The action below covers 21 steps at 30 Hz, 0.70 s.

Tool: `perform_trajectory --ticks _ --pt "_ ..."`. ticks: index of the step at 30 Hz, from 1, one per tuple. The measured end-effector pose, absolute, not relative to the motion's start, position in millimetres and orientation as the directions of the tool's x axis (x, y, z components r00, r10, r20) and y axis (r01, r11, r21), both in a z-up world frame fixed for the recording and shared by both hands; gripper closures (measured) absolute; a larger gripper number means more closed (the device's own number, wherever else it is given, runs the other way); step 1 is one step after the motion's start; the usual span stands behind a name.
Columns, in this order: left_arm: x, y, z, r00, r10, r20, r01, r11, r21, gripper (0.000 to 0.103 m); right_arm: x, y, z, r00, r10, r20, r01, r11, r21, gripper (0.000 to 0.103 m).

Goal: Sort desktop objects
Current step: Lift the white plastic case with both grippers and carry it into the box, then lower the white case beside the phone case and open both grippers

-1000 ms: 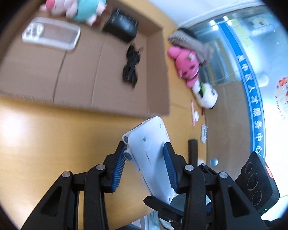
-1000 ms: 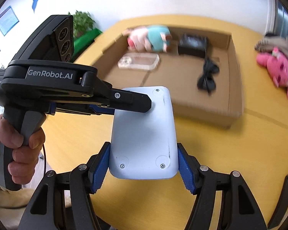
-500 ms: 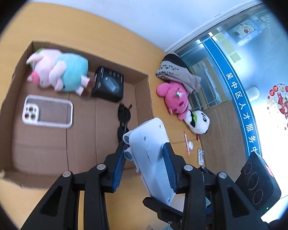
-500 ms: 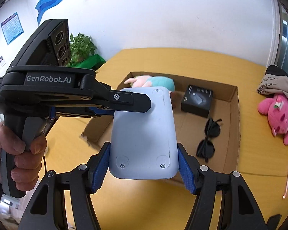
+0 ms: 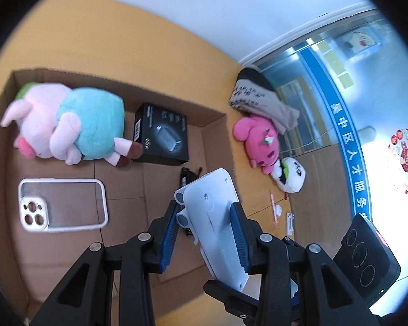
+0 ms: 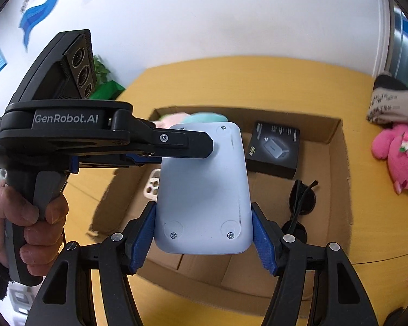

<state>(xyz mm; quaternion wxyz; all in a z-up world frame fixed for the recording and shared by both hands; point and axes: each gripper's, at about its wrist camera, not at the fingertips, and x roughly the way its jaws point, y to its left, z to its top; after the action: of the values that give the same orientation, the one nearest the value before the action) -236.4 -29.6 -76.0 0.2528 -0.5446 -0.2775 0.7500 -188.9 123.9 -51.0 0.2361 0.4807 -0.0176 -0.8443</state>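
You have a pale grey-blue device [image 6: 204, 187], flat and round-cornered with screws showing, clamped between both grippers above the open cardboard box [image 6: 337, 141].

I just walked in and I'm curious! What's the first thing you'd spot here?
The pale white device, held in the air by both tools over the open cardboard box. Next, the pink-and-teal pig plush lying in the box's far corner, and the bright pink plush outside the box on the yellow table.
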Motion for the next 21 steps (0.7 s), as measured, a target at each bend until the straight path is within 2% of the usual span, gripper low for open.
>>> perform_trajectory --ticks 11,21 --pt "-275.3 -16.6 -173.8 -0.1 0.645 -0.758 -0.02 -0.763 -0.646 0.067 -232.1 125.4 -146.3 -0.238 -0.41 -0.881 0.264 -0.9 0.348 0.033" --pt "-280.1 -15.0 -218.8 -0.047 0.643 -0.764 0.011 -0.765 -0.644 0.067 -244.3 121.2 -198.7 -0.113 -0.372 -0.921 0.196 -0.917 0.347 0.033"
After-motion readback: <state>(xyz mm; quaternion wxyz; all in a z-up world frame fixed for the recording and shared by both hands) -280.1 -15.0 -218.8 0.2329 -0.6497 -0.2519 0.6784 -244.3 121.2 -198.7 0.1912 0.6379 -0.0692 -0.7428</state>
